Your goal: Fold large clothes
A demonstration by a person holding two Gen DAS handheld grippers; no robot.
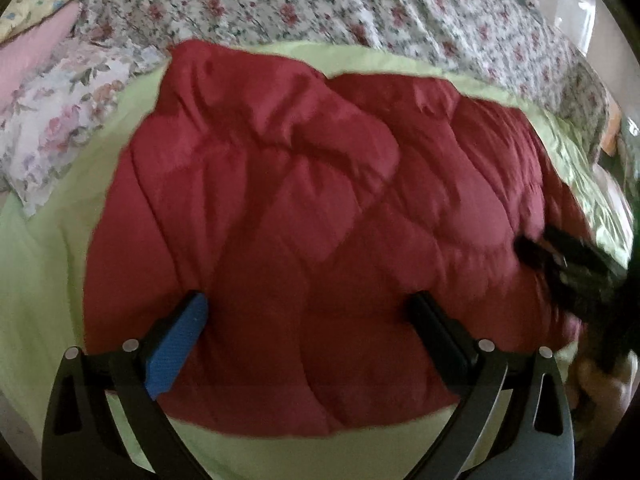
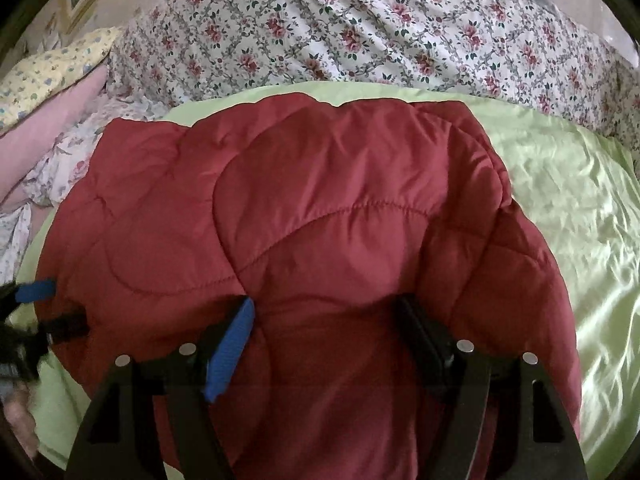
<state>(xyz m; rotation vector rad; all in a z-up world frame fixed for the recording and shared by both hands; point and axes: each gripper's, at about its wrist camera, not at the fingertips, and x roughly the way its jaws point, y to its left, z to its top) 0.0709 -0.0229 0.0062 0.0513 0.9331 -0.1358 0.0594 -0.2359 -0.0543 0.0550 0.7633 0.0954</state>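
A dark red quilted jacket (image 1: 304,200) lies folded in a bundle on a light green sheet (image 1: 36,264). My left gripper (image 1: 308,304) is open just above the jacket's near part, its blue pad (image 1: 176,344) on the left, and nothing is held between the fingers. My right gripper (image 2: 326,308) is open with the jacket (image 2: 320,208) bulging between its spread fingers. The right gripper also shows at the right edge of the left wrist view (image 1: 568,260), on the jacket's right side. The left gripper shows at the left edge of the right wrist view (image 2: 44,308).
The green sheet (image 2: 568,208) covers the bed. A floral bedspread (image 2: 360,32) lies behind the jacket. Floral pillows (image 1: 56,120) and a pink one (image 1: 28,52) sit at the far left. A yellow patterned pillow (image 2: 44,72) is at the back left.
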